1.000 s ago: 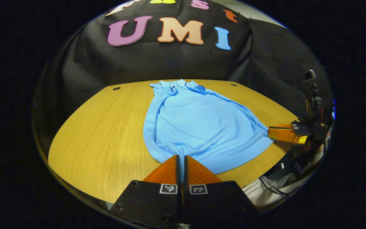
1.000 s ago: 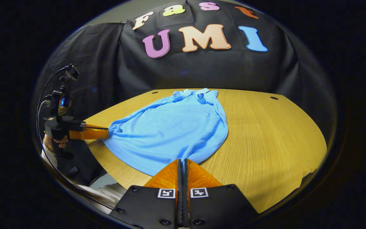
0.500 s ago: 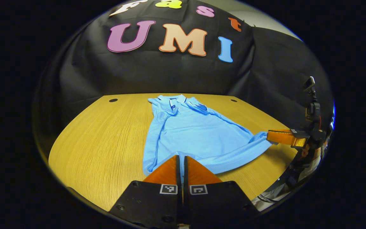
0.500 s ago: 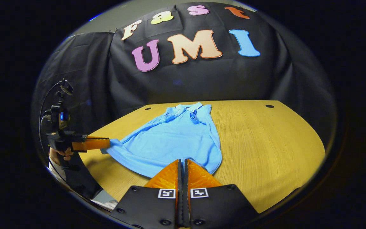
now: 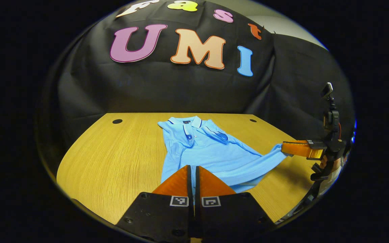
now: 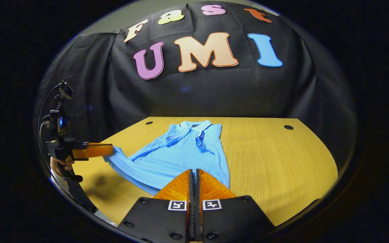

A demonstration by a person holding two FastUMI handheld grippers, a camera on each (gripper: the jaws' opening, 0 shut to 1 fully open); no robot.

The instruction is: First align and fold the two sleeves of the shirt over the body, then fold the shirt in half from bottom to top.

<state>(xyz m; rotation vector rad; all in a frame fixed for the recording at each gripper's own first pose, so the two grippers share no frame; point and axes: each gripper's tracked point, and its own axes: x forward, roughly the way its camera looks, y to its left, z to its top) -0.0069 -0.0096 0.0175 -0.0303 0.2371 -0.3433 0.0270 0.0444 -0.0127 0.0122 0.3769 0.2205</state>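
The light-blue polo shirt (image 5: 211,152) lies collar-far on the wooden desk (image 5: 120,158), its sleeves folded over the body and its near hem raised off the desk. The left tool (image 5: 193,177) pinches one bottom corner, fingers pressed together on the cloth. The right tool (image 6: 193,182) likewise pinches the other corner, drawing the hem taut between them.

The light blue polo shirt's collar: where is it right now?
In the left gripper view the collar lies flat at the shirt's far end on the wooden table, toward the black cloth wall, opposite the lifted hem.
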